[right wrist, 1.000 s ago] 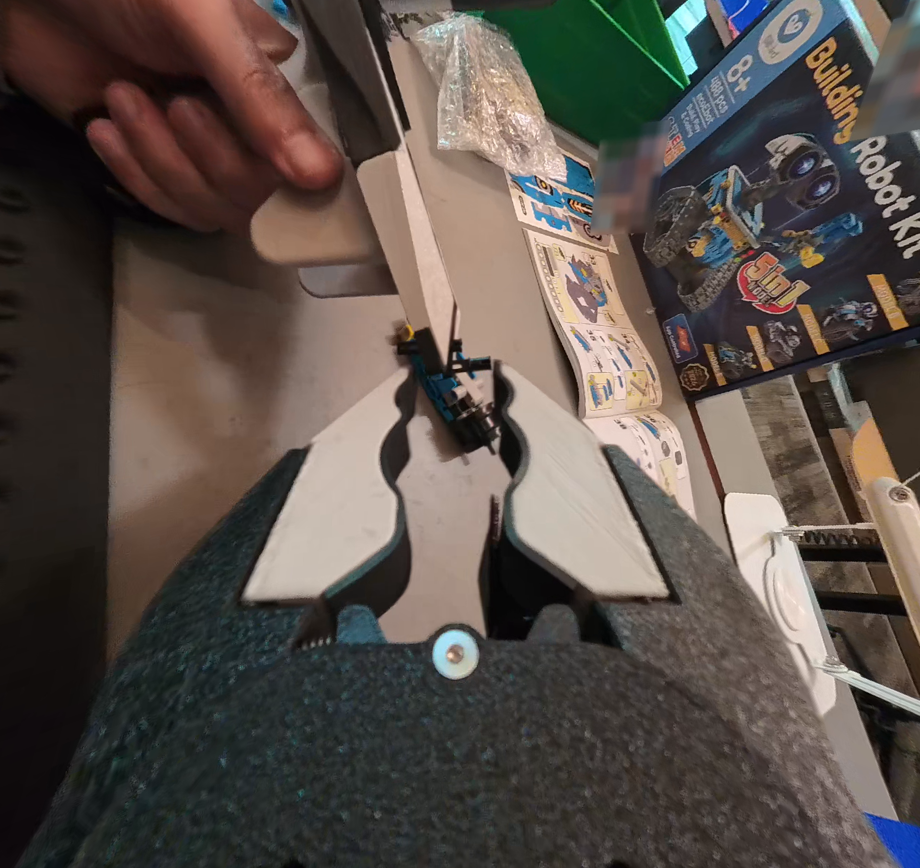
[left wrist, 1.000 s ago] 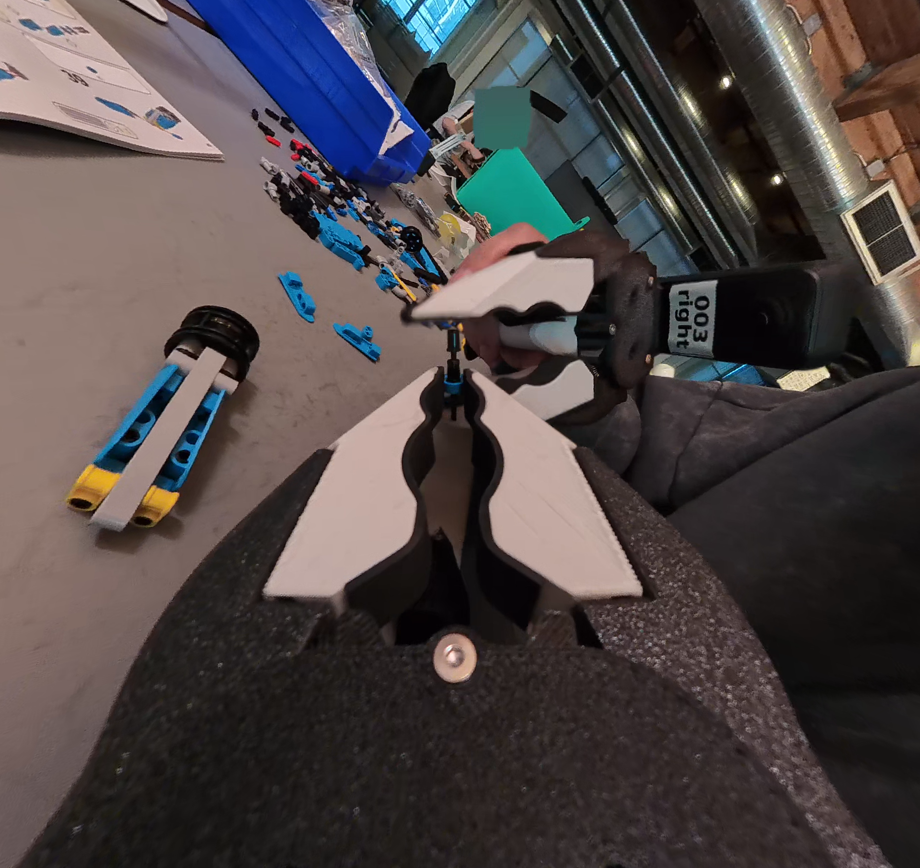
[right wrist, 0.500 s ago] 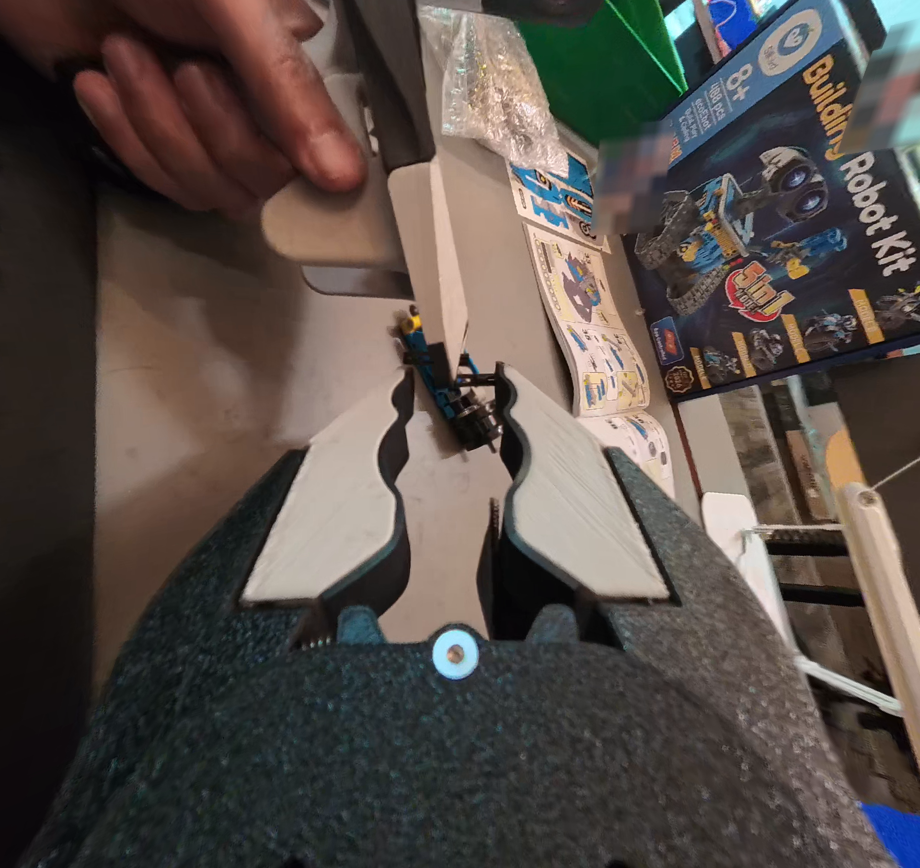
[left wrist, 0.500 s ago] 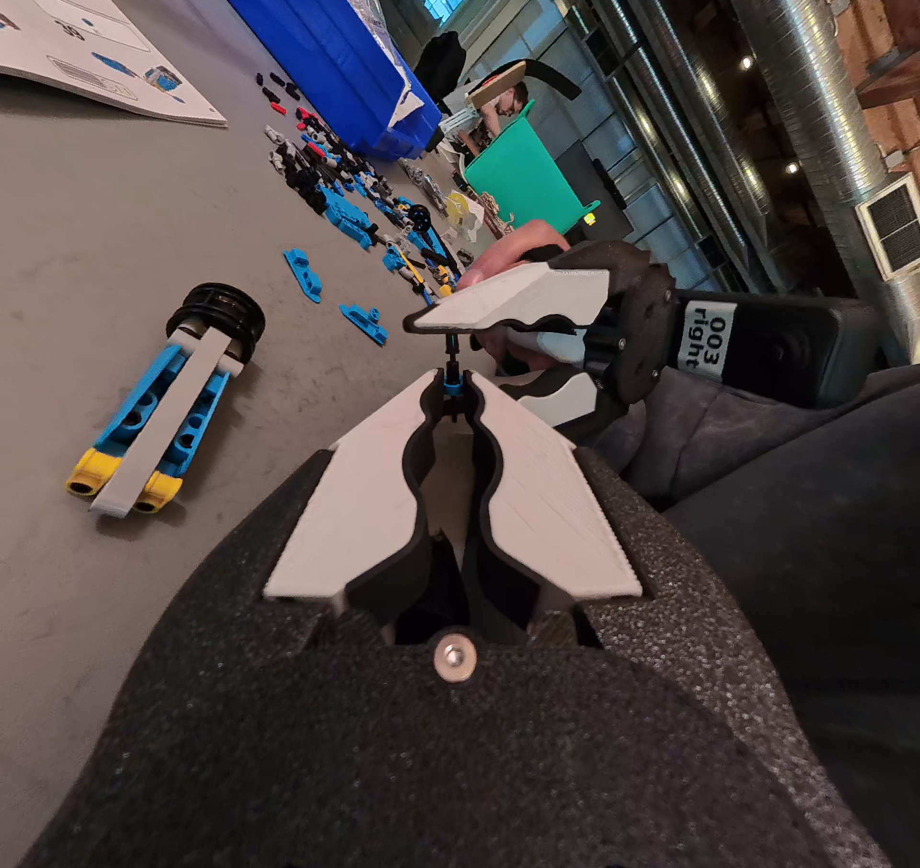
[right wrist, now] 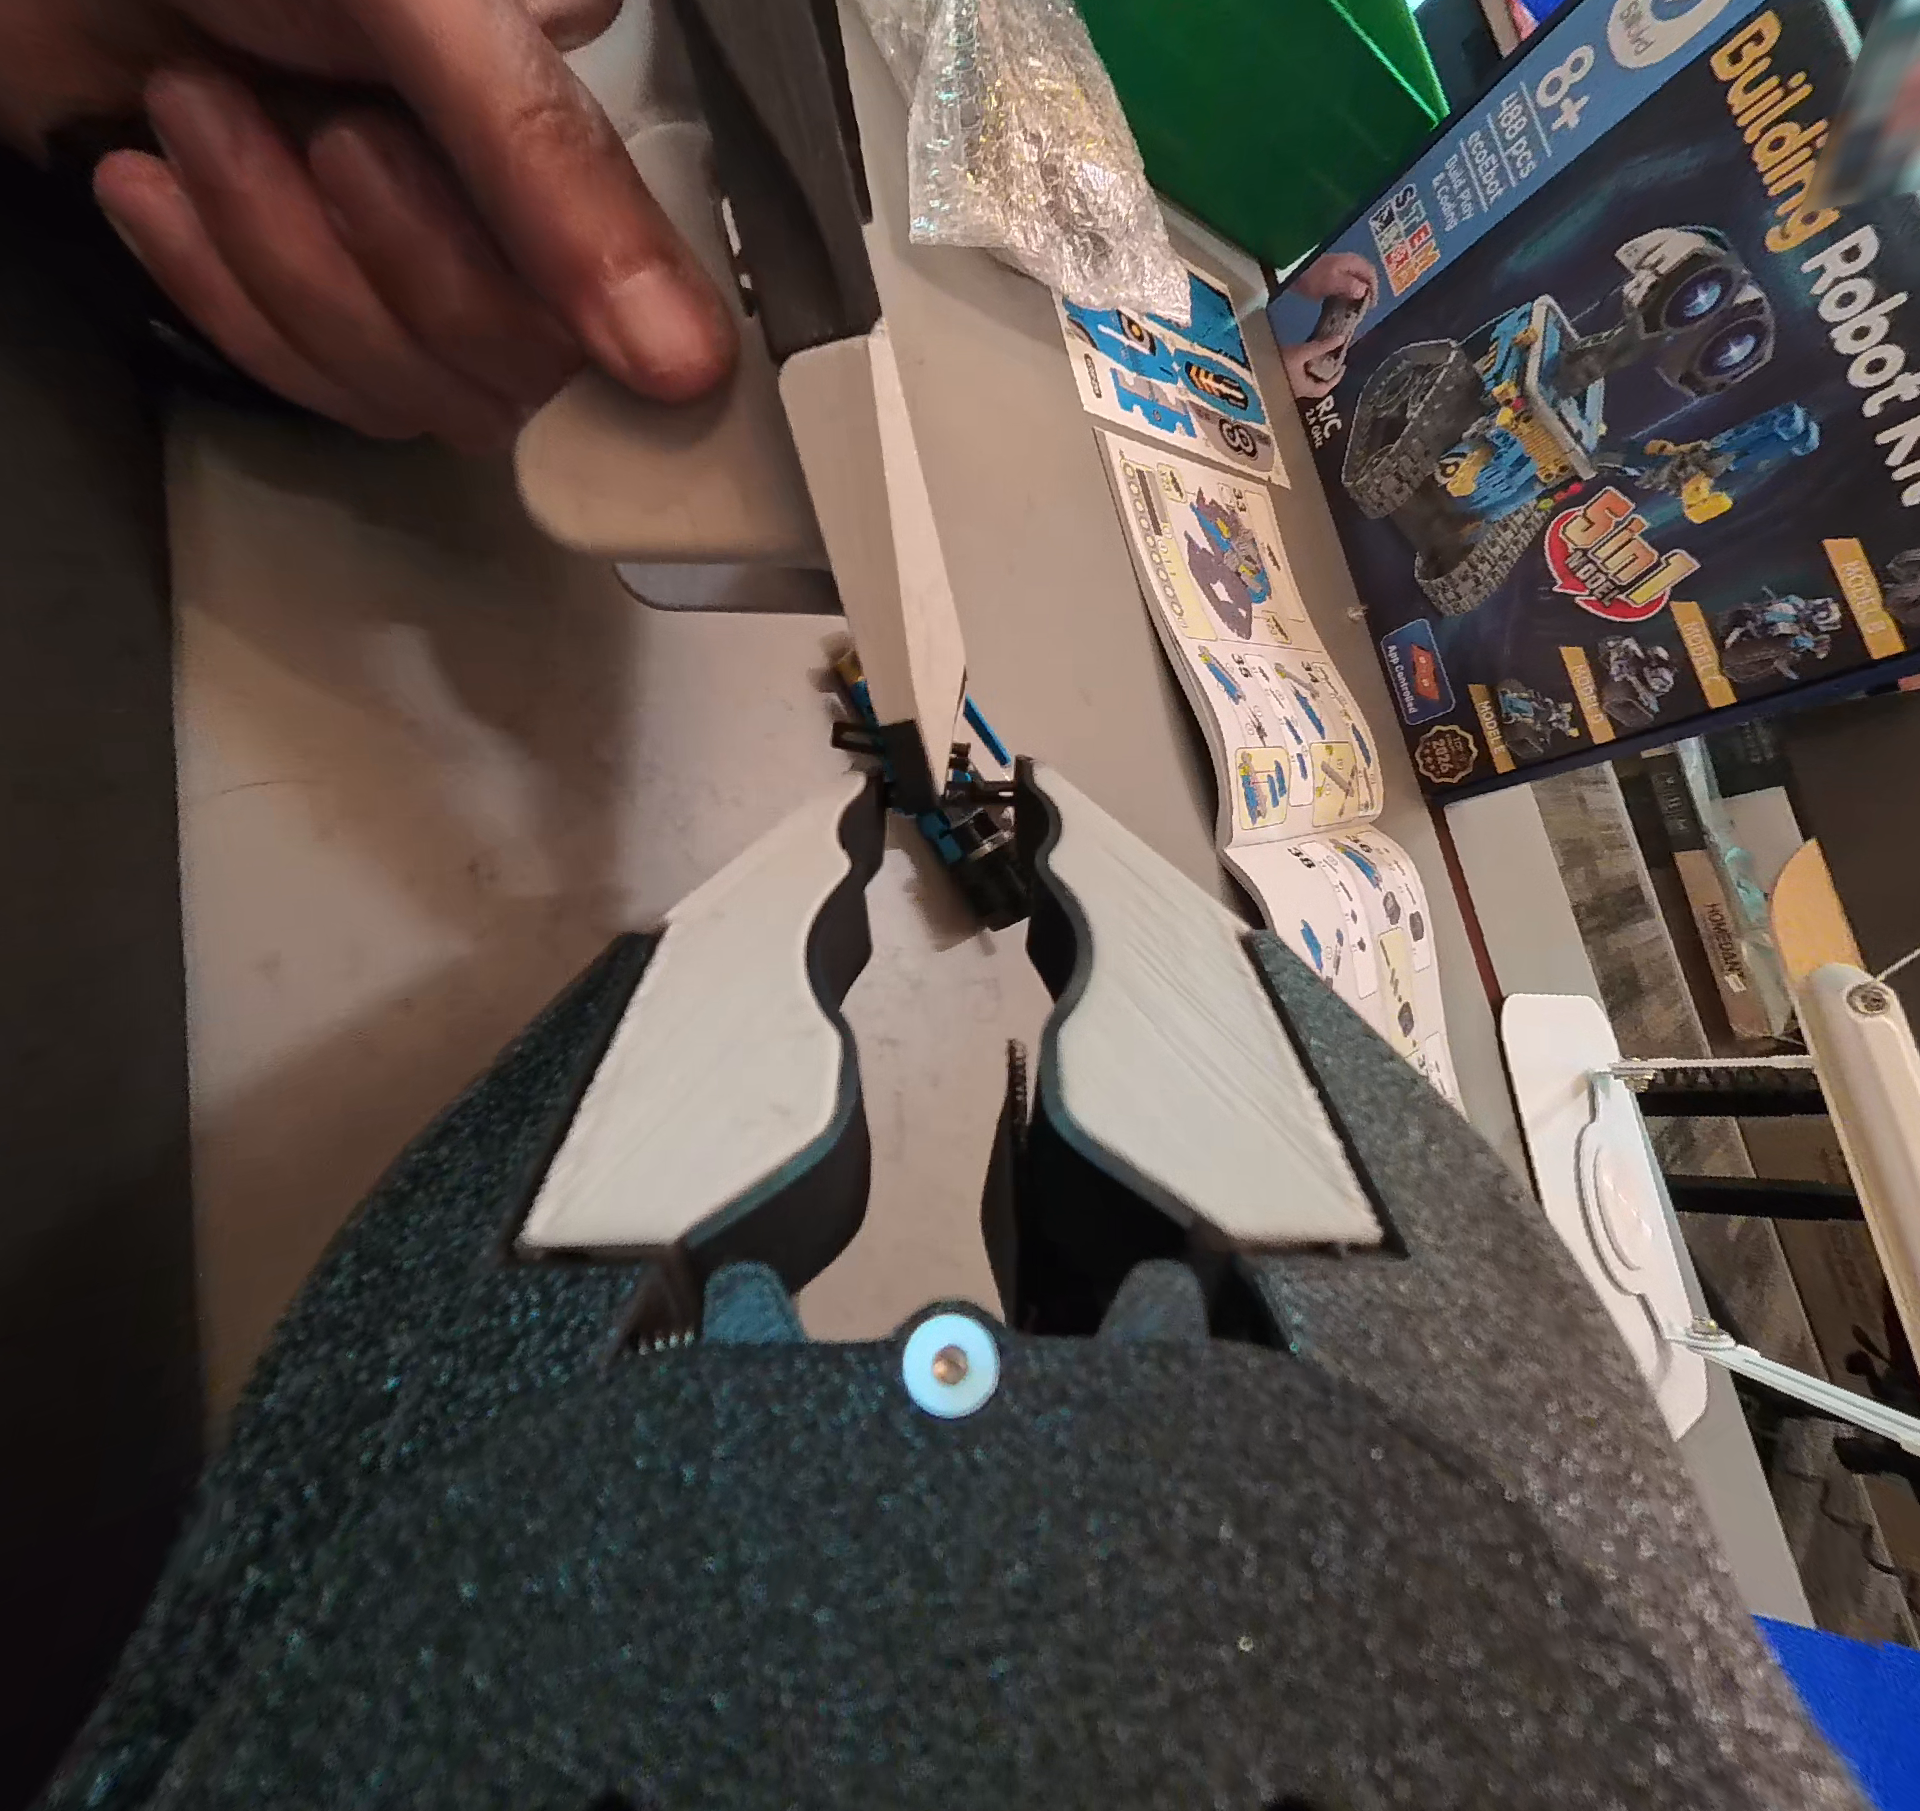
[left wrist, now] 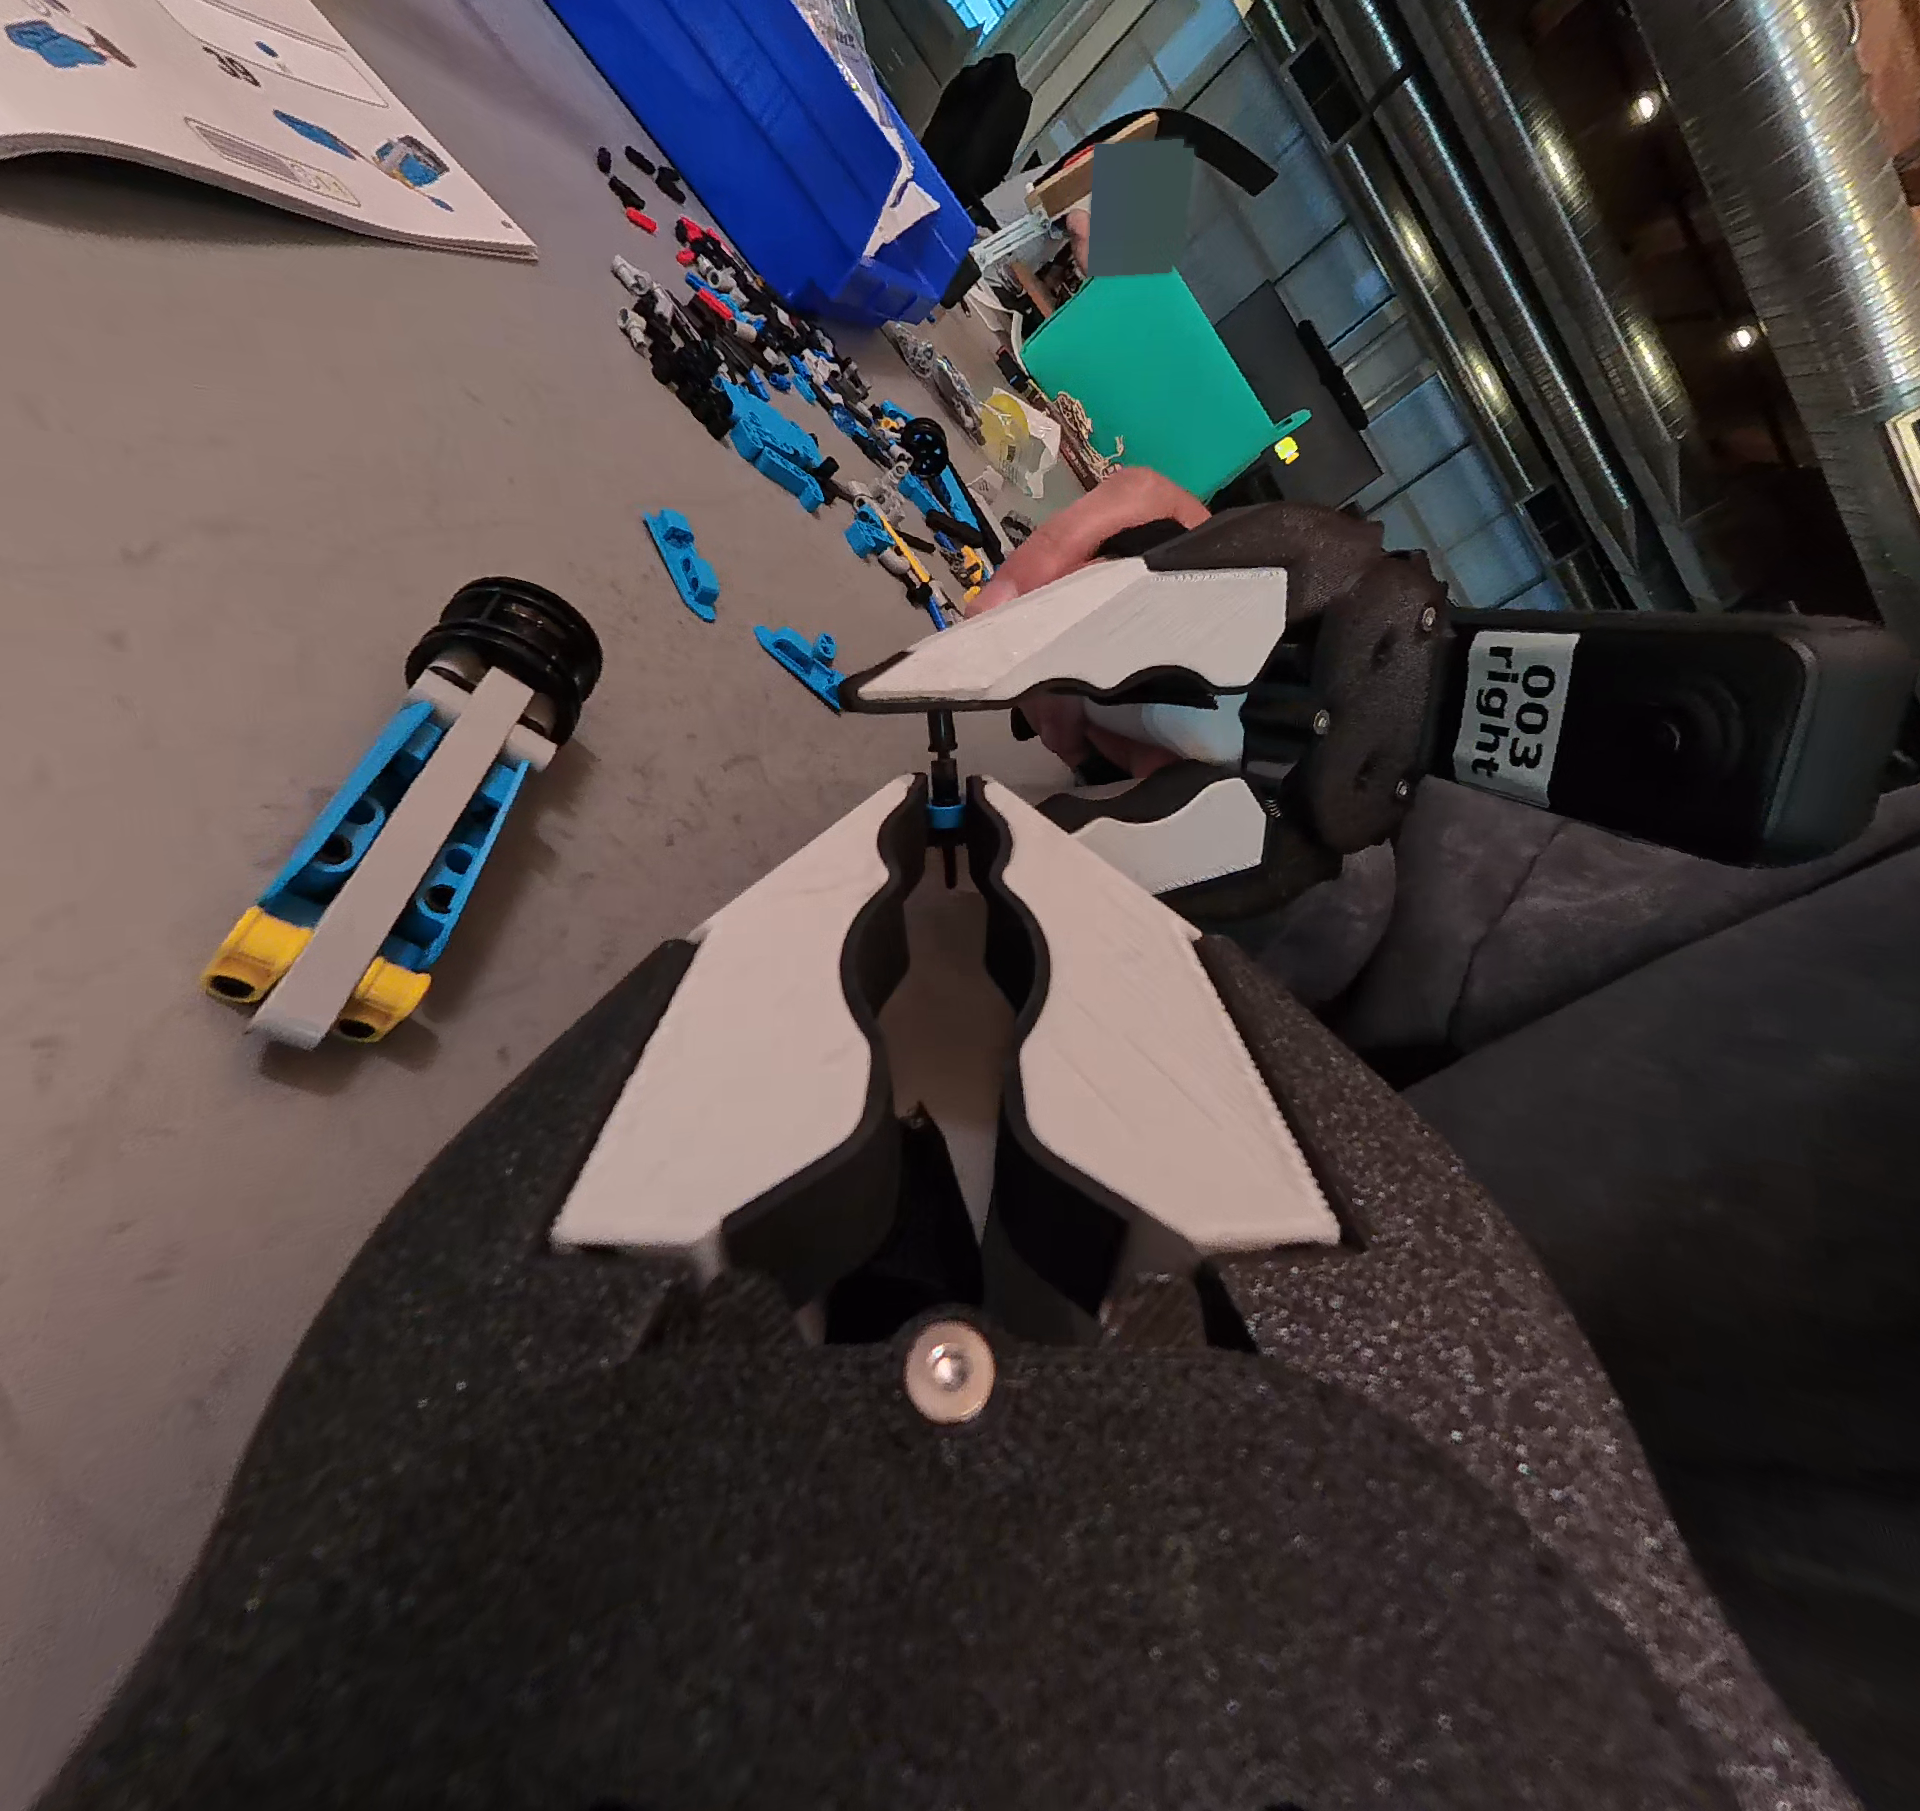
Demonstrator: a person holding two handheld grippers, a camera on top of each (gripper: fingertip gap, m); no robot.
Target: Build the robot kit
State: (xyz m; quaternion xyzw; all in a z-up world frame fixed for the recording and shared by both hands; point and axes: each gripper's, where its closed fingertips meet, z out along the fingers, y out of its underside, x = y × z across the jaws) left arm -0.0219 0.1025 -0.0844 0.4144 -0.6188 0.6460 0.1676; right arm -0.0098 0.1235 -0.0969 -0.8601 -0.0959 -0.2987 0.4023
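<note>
My left gripper (left wrist: 945,793) is shut on a small blue piece (left wrist: 945,814) with a black pin standing out of it, held above the grey table (left wrist: 260,431). My right gripper (right wrist: 945,790) comes in crosswise. Its jaws are closed across the same small piece (right wrist: 940,831), about the piece's width apart. Its upper finger (left wrist: 1070,629) rests on the pin's end, and its other finger is partly hidden behind my left gripper. In the right wrist view the left gripper's white finger (right wrist: 914,556) reaches down between my right fingers. A hand (right wrist: 364,151) holds the left gripper.
A blue, yellow and grey beam assembly with a black wheel (left wrist: 416,826) lies to the left. Several loose small parts (left wrist: 769,390) lie beyond, before a blue bin (left wrist: 727,78). An instruction booklet (right wrist: 1278,722), a kit box (right wrist: 1610,411) and a plastic bag (right wrist: 1018,151) lie on the table. Both grippers' tips are close together, under 4 cm apart.
Both grippers have stayed together on the small piece, with only slight shifts of the two views. The grips look the same.
</note>
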